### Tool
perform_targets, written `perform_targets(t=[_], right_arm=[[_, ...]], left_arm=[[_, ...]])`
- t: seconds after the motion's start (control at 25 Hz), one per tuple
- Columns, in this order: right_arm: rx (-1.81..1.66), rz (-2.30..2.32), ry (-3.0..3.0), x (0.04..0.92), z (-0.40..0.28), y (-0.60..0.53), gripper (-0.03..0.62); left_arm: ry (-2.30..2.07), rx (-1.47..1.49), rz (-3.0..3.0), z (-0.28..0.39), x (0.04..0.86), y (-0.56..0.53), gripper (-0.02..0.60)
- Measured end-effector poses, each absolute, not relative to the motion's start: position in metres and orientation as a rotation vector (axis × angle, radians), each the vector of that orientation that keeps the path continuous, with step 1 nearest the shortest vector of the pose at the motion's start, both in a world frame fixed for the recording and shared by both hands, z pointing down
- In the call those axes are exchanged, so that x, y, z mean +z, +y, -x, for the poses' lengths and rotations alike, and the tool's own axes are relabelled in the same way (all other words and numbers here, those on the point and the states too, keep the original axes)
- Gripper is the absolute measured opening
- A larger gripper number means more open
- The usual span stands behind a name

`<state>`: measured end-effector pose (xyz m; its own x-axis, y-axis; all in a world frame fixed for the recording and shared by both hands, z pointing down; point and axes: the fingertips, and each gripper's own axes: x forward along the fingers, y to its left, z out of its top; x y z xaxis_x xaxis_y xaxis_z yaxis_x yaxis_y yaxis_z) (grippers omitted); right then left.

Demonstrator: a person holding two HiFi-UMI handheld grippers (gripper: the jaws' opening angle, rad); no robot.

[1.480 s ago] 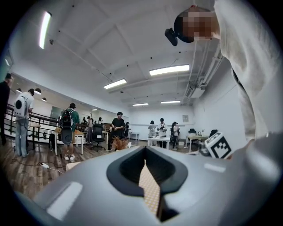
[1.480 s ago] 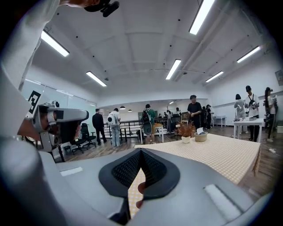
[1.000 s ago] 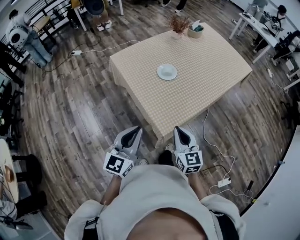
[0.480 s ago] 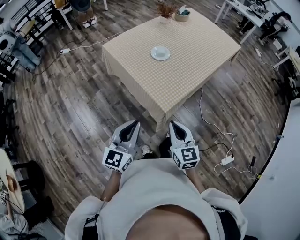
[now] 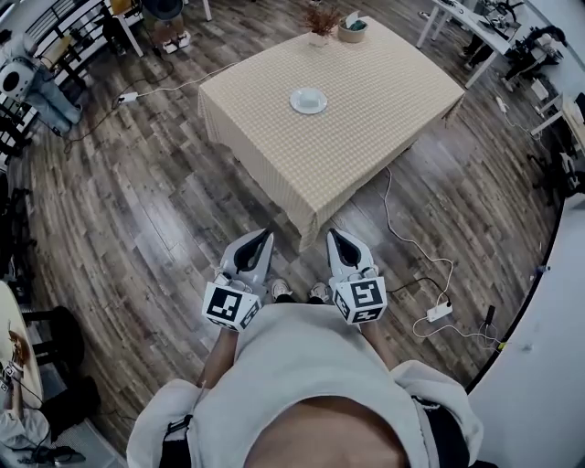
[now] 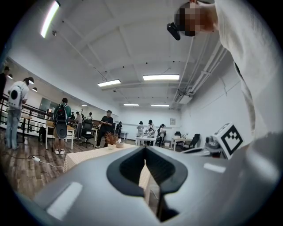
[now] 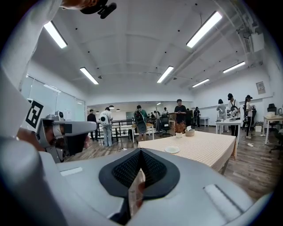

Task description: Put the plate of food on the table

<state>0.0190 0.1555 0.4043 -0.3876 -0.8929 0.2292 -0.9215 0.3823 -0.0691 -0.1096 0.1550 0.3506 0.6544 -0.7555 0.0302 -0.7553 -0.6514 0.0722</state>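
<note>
Both tools are clenched on nothing: the left gripper (image 5: 263,239) and the right gripper (image 5: 335,239) each have their jaws pressed together, as each gripper's own view confirms, and they are held side by side, pointing at the near corner of the table (image 5: 366,137). The table is well ahead of them across bare wood floor. The only plate (image 5: 308,101) in view already sits on the checked cloth, far beyond both tips and slightly left of the right gripper's line. It looks white and bare, though it is too small to rule out food. So the step in hand seems to be walking empty-handed, either done with the placing or off to fetch a dish. To do that well, keep both grippers level and close together, and mind the white cable (image 5: 402,239) and power strip (image 5: 437,313) on the floor just right of the right gripper. At the table's far edge, a pot (image 5: 320,37) holds dried reddish sprigs (image 5: 321,16), and beside it a small round basket (image 5: 351,33) holds something I cannot identify.
</note>
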Motion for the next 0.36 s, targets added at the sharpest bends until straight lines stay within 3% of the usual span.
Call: perform_targets(t=[0.36], right_arm=[[0.245,-1.616,-2.513,0.401,-0.037,0.147,-0.003]], left_arm=[[-1.304,0.003,-2.802,0.085,0.350,0.150,0.008]])
